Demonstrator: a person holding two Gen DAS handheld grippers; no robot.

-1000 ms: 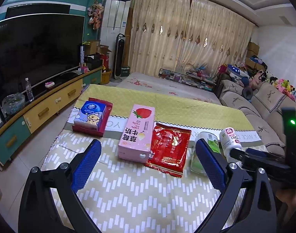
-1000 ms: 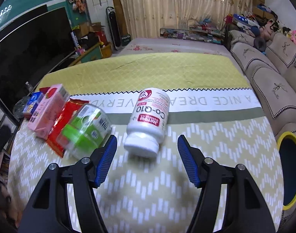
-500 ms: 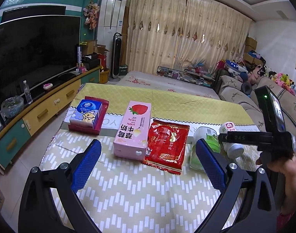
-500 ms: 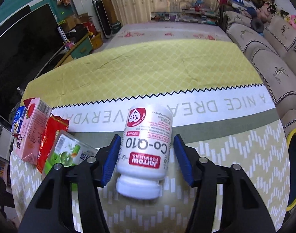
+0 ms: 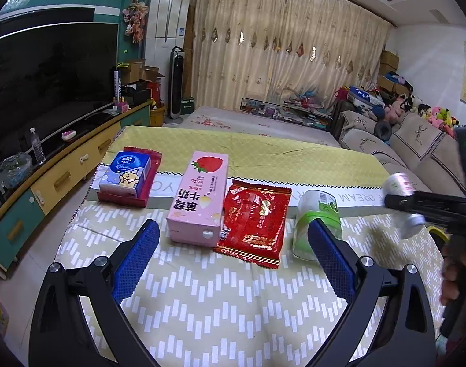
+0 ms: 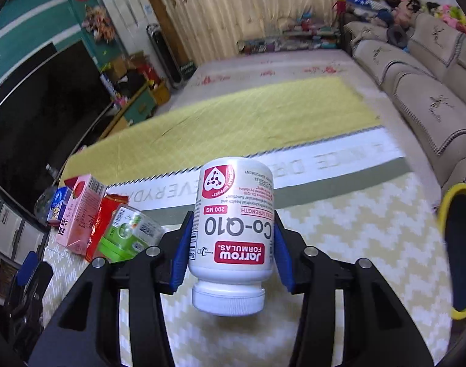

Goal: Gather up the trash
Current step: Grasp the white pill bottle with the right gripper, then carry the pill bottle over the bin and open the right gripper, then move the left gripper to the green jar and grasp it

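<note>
Both grippers are showing black angular arms with triangular cut-outs. The left gripper is wearing blue, mesh-textured pads and round silver screws at the joints. The right gripper is sporting matching blue pads, silver screws, and a green light glowing on its black housing.

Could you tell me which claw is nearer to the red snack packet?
Left. The left claw hovers open just before the red snack packet; the right claw holds the white bottle farther off.
</note>
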